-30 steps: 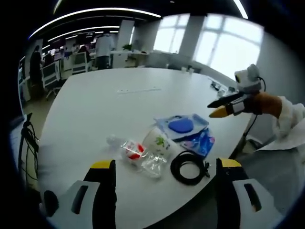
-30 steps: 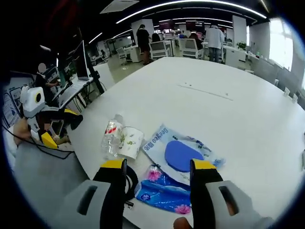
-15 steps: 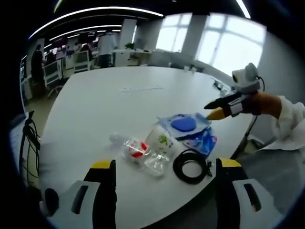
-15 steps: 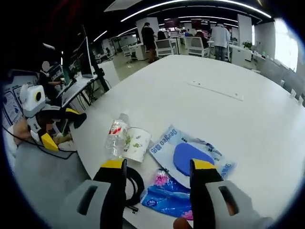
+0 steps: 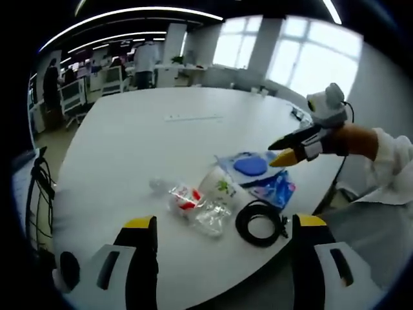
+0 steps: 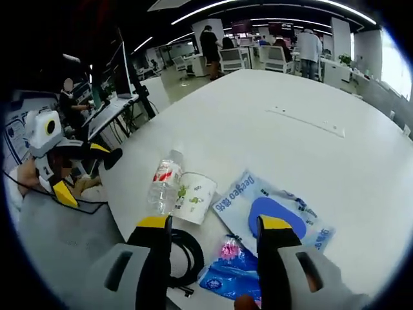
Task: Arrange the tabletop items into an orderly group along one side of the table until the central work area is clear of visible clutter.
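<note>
You are getting bright daylight from the windows [image 5: 303,58], which are blowing out to white. Ceiling light strips [image 6: 258,5] are glaring in curved arcs. The white table [image 5: 161,142] is reflecting evenly, with soft shadows. Fisheye bending is growing toward the edges; the background is reading soft.

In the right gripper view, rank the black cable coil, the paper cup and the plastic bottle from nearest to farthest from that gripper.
1. Black cable coil, just beside the right gripper's left jaw.
2. Paper cup, ahead, slightly left.
3. Plastic bottle, beyond the cup, farther left.
</note>
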`<move>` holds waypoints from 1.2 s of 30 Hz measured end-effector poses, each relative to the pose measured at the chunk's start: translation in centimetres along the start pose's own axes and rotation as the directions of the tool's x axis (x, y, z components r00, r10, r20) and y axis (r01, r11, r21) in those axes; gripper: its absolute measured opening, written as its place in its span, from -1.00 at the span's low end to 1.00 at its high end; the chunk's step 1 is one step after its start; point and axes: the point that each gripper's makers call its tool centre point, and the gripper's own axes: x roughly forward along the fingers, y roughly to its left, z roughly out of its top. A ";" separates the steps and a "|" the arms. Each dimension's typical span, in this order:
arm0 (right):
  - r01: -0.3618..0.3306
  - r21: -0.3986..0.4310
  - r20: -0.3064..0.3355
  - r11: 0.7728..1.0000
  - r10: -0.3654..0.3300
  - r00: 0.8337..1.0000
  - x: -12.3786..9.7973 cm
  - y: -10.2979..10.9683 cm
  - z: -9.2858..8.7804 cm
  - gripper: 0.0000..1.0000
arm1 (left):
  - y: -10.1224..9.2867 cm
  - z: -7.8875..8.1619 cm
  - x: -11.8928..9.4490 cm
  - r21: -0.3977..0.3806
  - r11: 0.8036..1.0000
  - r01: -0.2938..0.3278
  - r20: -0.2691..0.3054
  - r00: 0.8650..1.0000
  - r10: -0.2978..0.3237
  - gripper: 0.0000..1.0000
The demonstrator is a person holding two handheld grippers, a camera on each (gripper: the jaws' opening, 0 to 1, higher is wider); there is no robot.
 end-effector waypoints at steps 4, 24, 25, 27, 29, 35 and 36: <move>-0.023 -0.014 -0.017 1.000 0.023 1.000 1.3 0.7 0.0 -0.01 | 0.5 0.2 -0.4 -0.024 1.000 -0.012 0.022 1.000 0.013 0.64; -0.075 -0.059 -0.052 0.995 0.072 0.996 5.6 2.5 1.8 -0.05 | 0.8 0.3 -0.8 -0.042 0.998 -0.035 0.037 0.999 0.037 0.64; -0.076 -0.059 -0.056 0.995 0.073 0.996 5.8 2.6 1.8 -0.05 | 0.8 0.3 -0.8 -0.045 0.998 -0.035 0.037 0.999 0.036 0.64; -0.078 -0.061 -0.060 0.995 0.075 0.995 6.0 2.6 1.8 -0.06 | 0.7 0.3 -0.8 -0.045 0.998 -0.034 0.035 0.999 0.036 0.64; -0.081 -0.062 -0.066 0.995 0.077 0.995 6.3 2.7 1.8 -0.06 | 0.7 0.3 -0.9 -0.045 0.998 -0.035 0.033 0.999 0.037 0.64; -0.067 -0.036 -0.072 0.997 0.064 0.995 8.0 2.3 2.0 -0.08 | 0.7 0.2 -1.0 -0.049 0.998 -0.038 0.028 0.999 0.039 0.63; -0.066 -0.035 -0.077 0.997 0.063 0.995 8.2 2.2 1.9 -0.08 | 0.9 0.2 -0.9 -0.052 0.998 -0.038 0.026 0.999 0.040 0.63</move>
